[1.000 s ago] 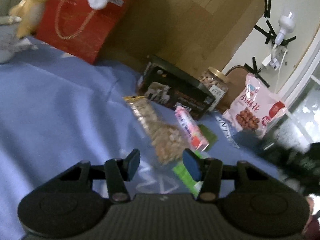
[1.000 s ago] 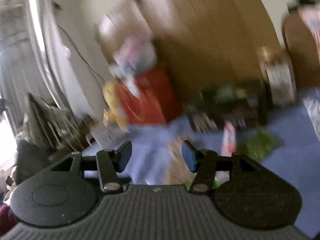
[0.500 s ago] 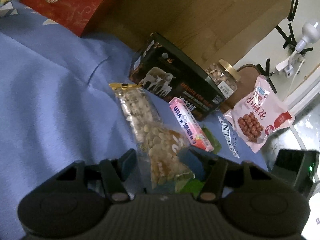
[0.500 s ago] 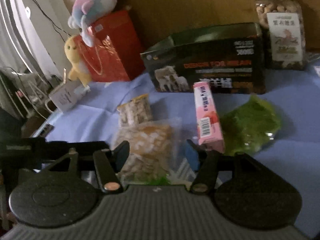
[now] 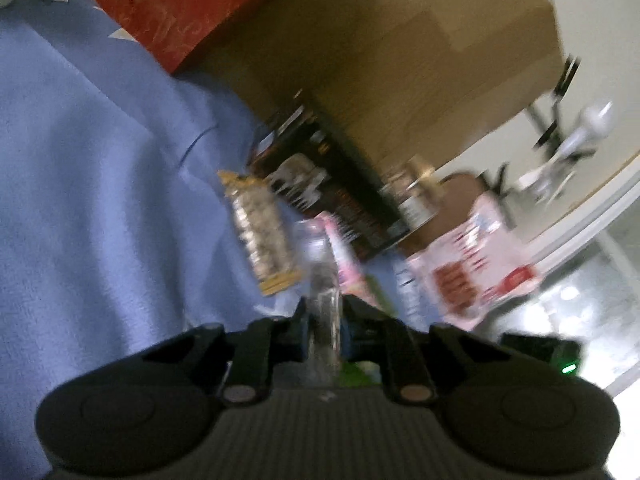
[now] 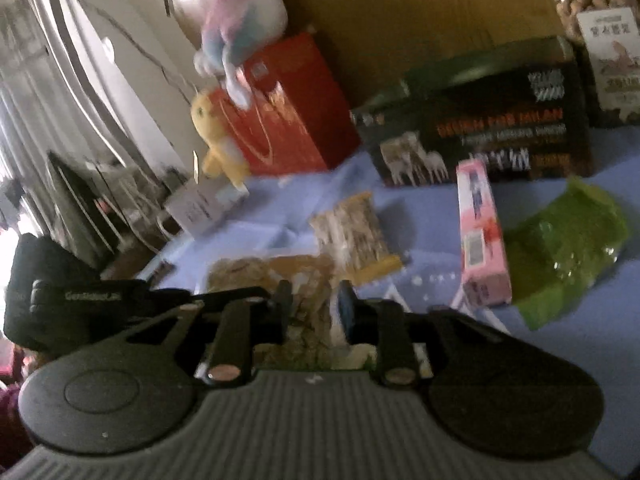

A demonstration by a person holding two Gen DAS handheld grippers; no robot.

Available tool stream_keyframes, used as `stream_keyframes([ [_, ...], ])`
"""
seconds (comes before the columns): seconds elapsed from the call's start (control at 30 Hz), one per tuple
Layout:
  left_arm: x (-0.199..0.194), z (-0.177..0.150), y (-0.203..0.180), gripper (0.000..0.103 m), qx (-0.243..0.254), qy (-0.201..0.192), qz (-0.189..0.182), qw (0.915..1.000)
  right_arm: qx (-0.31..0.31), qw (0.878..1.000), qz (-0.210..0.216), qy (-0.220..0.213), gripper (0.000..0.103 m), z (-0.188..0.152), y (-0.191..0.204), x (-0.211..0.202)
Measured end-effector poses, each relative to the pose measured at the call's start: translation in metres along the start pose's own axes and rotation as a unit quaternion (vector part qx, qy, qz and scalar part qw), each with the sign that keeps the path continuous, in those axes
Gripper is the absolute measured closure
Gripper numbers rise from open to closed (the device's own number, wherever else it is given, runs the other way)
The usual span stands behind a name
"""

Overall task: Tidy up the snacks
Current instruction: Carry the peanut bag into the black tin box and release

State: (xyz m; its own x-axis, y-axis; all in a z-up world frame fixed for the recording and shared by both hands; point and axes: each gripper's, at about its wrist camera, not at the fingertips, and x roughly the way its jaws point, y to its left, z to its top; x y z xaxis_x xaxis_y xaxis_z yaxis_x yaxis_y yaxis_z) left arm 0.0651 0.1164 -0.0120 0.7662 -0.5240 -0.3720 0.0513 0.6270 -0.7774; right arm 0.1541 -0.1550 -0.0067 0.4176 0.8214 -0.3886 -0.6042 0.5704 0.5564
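Open blue cloth (image 5: 100, 184) spreads wide to the left of the black box (image 6: 492, 120), offering tongs a broad lane across the surface. The box stands as a wall along the back, with the red gift bag (image 6: 288, 112) to its left and the nut jar (image 6: 596, 40) touching its right end. In front of the box, the small biscuit pack (image 6: 356, 236), pink carton (image 6: 480, 236) and green packet (image 6: 564, 240) lie close together, leaving narrow strips of cloth between them.

Both wrist views low, close over blue cloth (image 5: 100, 168), facing wooden board. Shared: dark box (image 5: 340, 192) (image 6: 492, 136), pink carton (image 6: 480, 236), nut jar (image 6: 592, 36).
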Motion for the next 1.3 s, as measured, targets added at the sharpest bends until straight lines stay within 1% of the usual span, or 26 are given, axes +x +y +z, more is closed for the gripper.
stream_keyframes([
  [0.03,-0.004,0.002,0.000,0.090,-0.005,-0.005,-0.008,0.9999,0.011,1.000,0.012,-0.006,0.057,0.001,-0.003,-0.003],
  [0.07,-0.006,0.005,-0.002,0.090,-0.007,-0.007,-0.016,0.9998,0.031,0.999,0.030,-0.008,0.051,0.002,-0.007,-0.005],
  [0.13,-0.006,0.008,-0.006,0.090,-0.005,-0.007,-0.017,0.9998,0.068,0.996,0.060,-0.005,0.038,0.004,-0.015,-0.007],
  [0.27,-0.004,0.010,-0.011,0.090,-0.005,-0.008,-0.021,0.9997,0.097,0.993,0.066,0.017,0.030,0.002,-0.023,-0.001],
  [0.33,-0.004,0.011,-0.011,0.090,-0.013,-0.008,-0.034,0.9993,0.120,0.988,0.090,0.026,0.027,0.001,-0.028,0.001],
  [0.37,-0.005,0.012,-0.010,0.090,-0.020,-0.007,-0.047,0.9987,0.137,0.984,0.112,0.031,0.027,0.001,-0.031,0.002],
  [0.4,-0.005,0.013,-0.010,0.090,-0.024,-0.006,-0.057,0.9981,0.151,0.979,0.134,0.035,0.030,0.000,-0.033,0.002],
  [0.43,-0.005,0.013,-0.011,0.090,-0.023,-0.005,-0.058,0.9980,0.161,0.973,0.160,0.040,0.046,0.000,-0.034,0.002],
  [0.47,-0.006,0.014,-0.013,0.090,-0.016,-0.010,-0.053,0.9984,0.167,0.966,0.192,0.046,0.052,0.001,-0.033,0.002],
  [0.5,-0.006,0.016,-0.016,0.090,-0.009,-0.010,-0.048,0.9988,0.167,0.963,0.204,0.047,0.060,0.001,-0.032,0.000],
  [0.53,-0.006,0.017,-0.017,0.086,-0.006,-0.010,-0.045,0.9989,0.159,0.965,0.206,0.040,0.067,0.002,-0.029,-0.003],
  [0.57,-0.005,0.020,-0.020,0.076,-0.003,-0.011,-0.034,0.9994,0.149,0.967,0.204,0.032,0.070,0.003,-0.026,-0.006],
  [0.63,0.001,0.027,-0.027,0.065,0.018,-0.006,-0.010,0.9998,0.138,0.971,0.196,0.012,0.081,0.007,-0.023,-0.014],
  [0.7,0.013,0.039,-0.037,0.062,0.039,0.007,0.000,0.9992,0.132,0.975,0.178,-0.006,0.082,0.013,-0.023,-0.022],
  [0.73,0.021,0.046,-0.045,0.056,0.054,0.012,0.009,0.9984,0.119,0.980,0.161,-0.015,0.082,0.018,-0.020,-0.026],
  [0.77,0.029,0.054,-0.053,0.054,0.071,0.015,0.019,0.9972,0.103,0.984,0.143,-0.025,0.082,0.024,-0.018,-0.029],
  [0.83,0.052,0.072,-0.071,0.052,0.110,0.022,0.034,0.9932,0.064,0.993,0.092,-0.047,0.083,0.043,-0.011,-0.036],
  [0.87,0.066,0.083,-0.081,0.050,0.128,0.022,0.039,0.9908,0.049,0.995,0.069,-0.055,0.083,0.055,-0.010,-0.036],
  [0.97,0.108,0.115,-0.104,0.048,0.173,0.018,0.059,0.9830,0.038,0.996,0.023,-0.079,0.083,0.091,-0.023,-0.031],
  [1.07,0.150,0.129,-0.117,0.048,0.205,0.011,0.091,0.9746,0.035,0.994,-0.028,-0.102,0.081,0.115,-0.045,-0.022],
  [1.1,0.160,0.131,-0.118,0.048,0.210,0.009,0.099,0.9725,0.033,0.993,-0.046,-0.107,0.078,0.121,-0.052,-0.018],
  [1.13,0.172,0.131,-0.118,0.048,0.216,0.006,0.110,0.9701,0.028,0.991,-0.065,-0.110,0.071,0.125,-0.058,-0.012],
  [1.17,0.182,0.130,-0.117,0.048,0.222,0.007,0.119,0.9678,0.020,0.990,-0.085,-0.110,0.067,0.128,-0.063,-0.006],
  [1.2,0.188,0.128,-0.115,0.048,0.222,0.008,0.126,0.9670,0.009,0.988,-0.115,-0.107,0.061,0.130,-0.067,0.001],
  [1.23,0.191,0.125,-0.112,0.048,0.218,0.007,0.129,0.9673,-0.004,0.982,-0.156,-0.104,0.057,0.130,-0.069,0.007],
  [1.3,0.184,0.120,-0.106,0.048,0.211,0.001,0.120,0.9701,-0.017,0.970,-0.213,-0.116,0.055,0.128,-0.071,0.005],
])
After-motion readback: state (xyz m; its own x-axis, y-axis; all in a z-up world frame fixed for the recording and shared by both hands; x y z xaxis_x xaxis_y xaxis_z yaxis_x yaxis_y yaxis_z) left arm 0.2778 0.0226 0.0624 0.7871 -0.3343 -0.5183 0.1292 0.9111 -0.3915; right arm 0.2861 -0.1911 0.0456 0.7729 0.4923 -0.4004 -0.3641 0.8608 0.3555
